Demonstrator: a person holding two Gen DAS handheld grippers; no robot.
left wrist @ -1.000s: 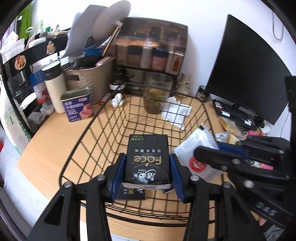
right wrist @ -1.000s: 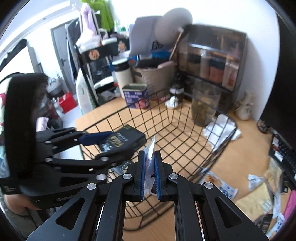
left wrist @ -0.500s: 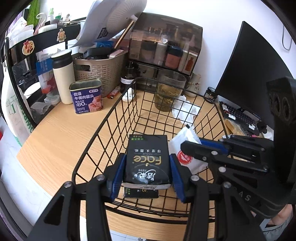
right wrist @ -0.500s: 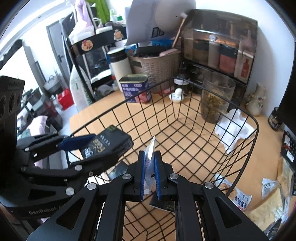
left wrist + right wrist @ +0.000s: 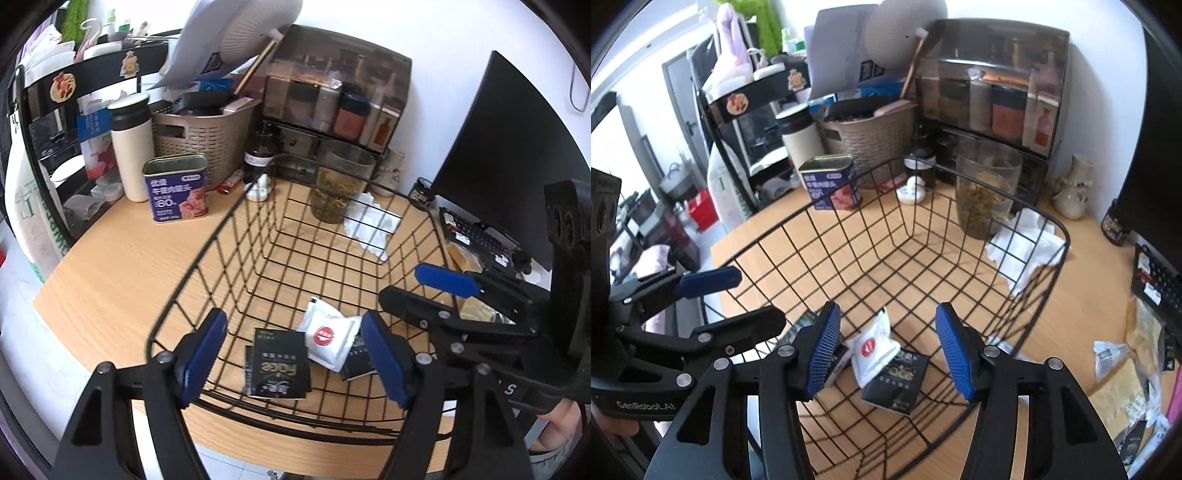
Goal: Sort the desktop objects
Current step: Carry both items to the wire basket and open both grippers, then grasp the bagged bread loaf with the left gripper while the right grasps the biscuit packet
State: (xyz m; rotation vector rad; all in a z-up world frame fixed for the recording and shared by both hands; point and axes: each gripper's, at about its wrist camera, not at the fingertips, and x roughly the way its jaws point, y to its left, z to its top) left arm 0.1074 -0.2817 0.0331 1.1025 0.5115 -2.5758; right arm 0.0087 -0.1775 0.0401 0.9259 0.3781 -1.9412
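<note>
Packets lay loose on the floor of the black wire basket [image 5: 236, 221], near its front edge: a black rectangular "Face" tissue pack [image 5: 277, 363], a white square sachet with a red round mark [image 5: 328, 338] leaning on it, and a second black tissue pack [image 5: 897, 380] partly under the sachet. Both tools hung above them. The left gripper [image 5: 295, 358] was spreading its blue pads with nothing pressed between them, the black pack lying below the gap. The right gripper [image 5: 886, 345] was likewise spreading, the white sachet under it and untouched.

Risk lay mainly in the crowding. The two grippers stood very close over the same front corner, so either could knock the other while lifting out. A pad caught on the basket's front rim could have dragged the light basket across the wooden desk [image 5: 110, 280] toward its near edge, which sat just beneath. The sachet rested tilted and looked likely to slide. Further packets [image 5: 1123, 384] waited at the desk's right edge.
</note>
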